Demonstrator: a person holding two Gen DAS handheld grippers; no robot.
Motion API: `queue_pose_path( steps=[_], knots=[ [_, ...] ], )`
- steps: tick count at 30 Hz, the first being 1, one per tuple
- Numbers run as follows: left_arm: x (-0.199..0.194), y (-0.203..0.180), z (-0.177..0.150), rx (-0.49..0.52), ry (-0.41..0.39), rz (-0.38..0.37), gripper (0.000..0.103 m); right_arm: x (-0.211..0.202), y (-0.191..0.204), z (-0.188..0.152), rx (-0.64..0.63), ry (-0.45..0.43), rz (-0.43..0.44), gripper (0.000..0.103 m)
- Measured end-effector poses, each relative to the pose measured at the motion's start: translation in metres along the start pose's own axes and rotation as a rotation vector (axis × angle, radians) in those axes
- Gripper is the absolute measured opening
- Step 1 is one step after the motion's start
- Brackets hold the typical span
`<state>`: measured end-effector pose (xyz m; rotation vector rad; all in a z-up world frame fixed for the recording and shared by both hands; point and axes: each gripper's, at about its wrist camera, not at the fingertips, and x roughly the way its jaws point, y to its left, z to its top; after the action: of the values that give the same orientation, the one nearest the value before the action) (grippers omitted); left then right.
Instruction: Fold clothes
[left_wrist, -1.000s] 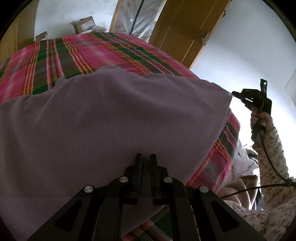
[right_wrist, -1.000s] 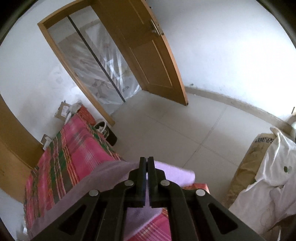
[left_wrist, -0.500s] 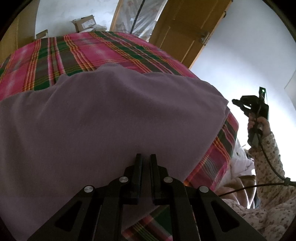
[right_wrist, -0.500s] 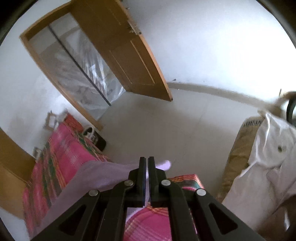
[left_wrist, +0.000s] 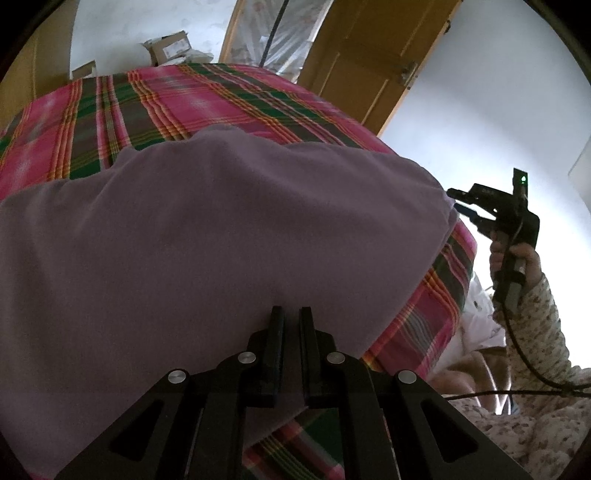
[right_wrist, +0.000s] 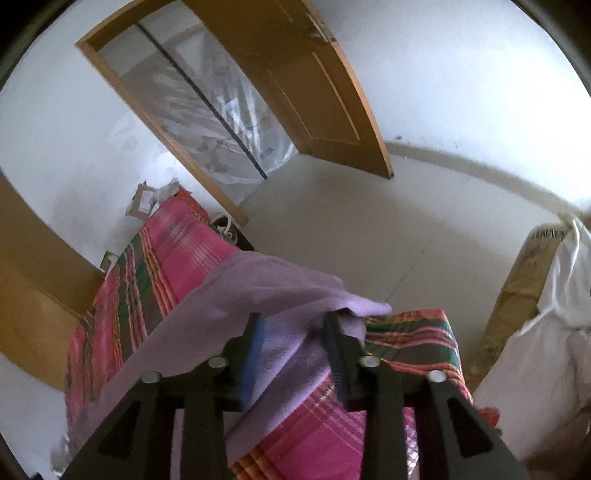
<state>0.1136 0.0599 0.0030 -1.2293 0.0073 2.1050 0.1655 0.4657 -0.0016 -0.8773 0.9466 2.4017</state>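
With the purple garment (left_wrist: 221, 236) spread on the plaid bed (left_wrist: 166, 99), the left hand-held gripper (left_wrist: 291, 317) clamps its near edge while the right hand-held gripper (right_wrist: 293, 321), fingers apart, likely needs regripping the corner to fold.

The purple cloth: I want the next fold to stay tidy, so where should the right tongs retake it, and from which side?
Judging by its pose, grip the purple cloth at its loose corner lying over the plaid bedspread near the bed's edge. Come in from the floor side, open right tongs straddling the corner, since its layers meet there.
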Motion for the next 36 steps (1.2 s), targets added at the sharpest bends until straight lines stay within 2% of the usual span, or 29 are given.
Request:
queue_pose_path(
  steps=[4,7,11,16,19,21,26,29,32,36],
  knots=[
    [-0.001,-0.003,-0.001,0.014,0.002,0.000,0.008,-0.016,0.017,-0.001,-0.090,-0.068,-0.029,0.002],
    [-0.003,0.000,-0.002,0.007,0.002,-0.006,0.008,-0.031,0.019,0.001,-0.092,-0.105,-0.023,0.002],
    [-0.005,0.003,-0.004,-0.001,0.001,-0.013,0.008,-0.034,0.016,0.002,-0.073,-0.080,-0.047,0.002],
    [-0.008,0.006,-0.007,0.002,0.005,-0.023,0.008,-0.012,0.004,-0.005,-0.024,0.001,-0.105,0.003],
    [-0.011,0.007,-0.010,0.010,0.011,-0.020,0.008,-0.016,0.007,-0.006,-0.033,-0.013,-0.169,0.009],
    [-0.014,0.007,-0.012,0.018,0.012,-0.015,0.008,-0.025,0.014,-0.007,-0.051,-0.045,-0.191,0.009],
    [-0.034,0.031,-0.011,-0.047,-0.053,0.011,0.008,-0.046,0.058,-0.023,-0.181,-0.148,-0.178,0.009],
    [-0.046,0.052,-0.010,-0.107,-0.100,0.029,0.008,-0.044,0.089,-0.040,-0.312,-0.151,-0.085,0.009],
    [-0.054,0.078,-0.010,-0.189,-0.130,0.073,0.008,-0.028,0.119,-0.058,-0.448,-0.083,0.000,0.009],
    [-0.059,0.111,-0.019,-0.305,-0.142,0.113,0.008,0.000,0.133,-0.079,-0.521,0.027,-0.007,0.009]
  ],
)
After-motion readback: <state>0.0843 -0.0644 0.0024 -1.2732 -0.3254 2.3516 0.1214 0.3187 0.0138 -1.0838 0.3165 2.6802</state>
